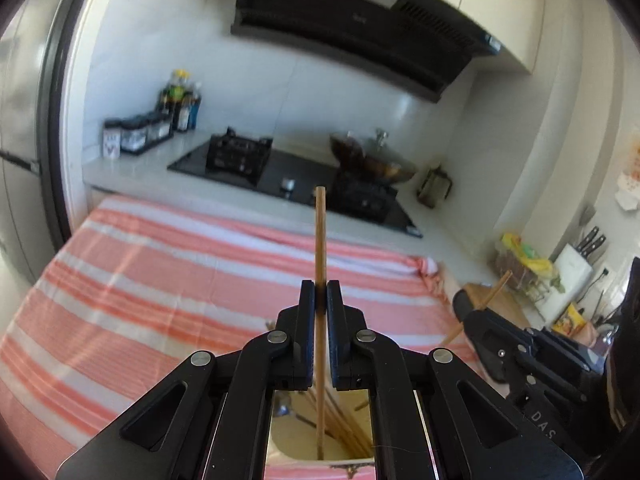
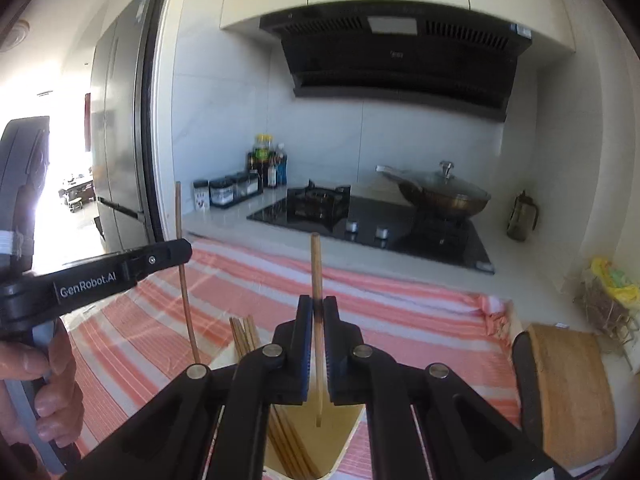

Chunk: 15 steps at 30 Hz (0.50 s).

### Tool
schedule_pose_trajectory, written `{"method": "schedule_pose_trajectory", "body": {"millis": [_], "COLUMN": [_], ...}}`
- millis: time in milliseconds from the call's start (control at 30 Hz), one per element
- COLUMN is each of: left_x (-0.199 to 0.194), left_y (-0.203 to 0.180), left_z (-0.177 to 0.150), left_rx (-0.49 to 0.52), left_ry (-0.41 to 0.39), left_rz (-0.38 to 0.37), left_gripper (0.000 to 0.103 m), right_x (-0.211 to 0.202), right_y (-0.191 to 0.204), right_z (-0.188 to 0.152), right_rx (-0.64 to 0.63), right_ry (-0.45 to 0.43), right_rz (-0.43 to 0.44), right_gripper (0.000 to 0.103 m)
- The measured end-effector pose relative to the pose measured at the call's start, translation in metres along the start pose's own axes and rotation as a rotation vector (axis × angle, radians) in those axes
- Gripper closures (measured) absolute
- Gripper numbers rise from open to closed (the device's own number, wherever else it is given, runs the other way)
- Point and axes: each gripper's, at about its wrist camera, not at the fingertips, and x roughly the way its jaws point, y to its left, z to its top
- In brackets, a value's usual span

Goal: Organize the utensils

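In a kitchen, the left gripper [image 2: 182, 254] was closed on one chopstick [image 2: 185, 276], held near upright above a striped cloth [image 2: 400, 320]. A hand [image 2: 48, 376] gripped its handle at the frame's left edge. To its right, the right gripper [image 2: 318, 308] was likewise clamped on a second chopstick [image 2: 316, 264], its long axis running up and slightly away from the fingers, its lower tip hanging over a pale wooden holder [image 2: 344, 440] where more chopsticks [image 2: 244, 332] stood. The right one looked nearer the holder's opening. Both grippers pointed gently downward toward the stove [image 2: 372, 224].
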Motion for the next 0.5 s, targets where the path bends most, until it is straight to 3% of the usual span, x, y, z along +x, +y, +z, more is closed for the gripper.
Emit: {"method": "schedule_pose_trajectory", "body": {"millis": [33, 100, 167, 233, 267, 433, 500], "left_x": [0.010, 0.016, 0.005, -0.019, -0.031, -0.090, -0.114], "left_y": [0.004, 0.008, 0.012, 0.016, 0.017, 0.011, 0.008], "left_z": [-0.007, -0.022, -0.034, -0.043, -0.047, -0.071, -0.083], "left_rx": [0.005, 0.033, 0.066, 0.105, 0.126, 0.212, 0.202], "left_ry": [0.044, 0.106, 0.110, 0.066, 0.052, 0.060, 0.071], "left_rz": [0.013, 0.037, 0.029, 0.050, 0.067, 0.126, 0.122], "left_gripper": [0.099, 0.083, 0.035, 0.008, 0.003, 0.001, 0.000], "right_x": [0.014, 0.036, 0.042, 0.030, 0.019, -0.039, -0.068], "right_y": [-0.002, -0.006, -0.008, -0.009, -0.009, 0.000, 0.010], "right_z": [-0.007, -0.023, -0.034, -0.040, -0.042, -0.045, -0.052], "right_rx": [0.028, 0.075, 0.103, 0.117, 0.121, 0.097, 0.081], "right_ry": [0.051, 0.139, 0.177, 0.165, 0.137, 0.080, 0.064], "right_rz": [0.030, 0.075, 0.091, 0.088, 0.083, 0.037, 0.009], "right_gripper": [0.097, 0.096, 0.086, 0.040, 0.036, 0.034, 0.024]}}
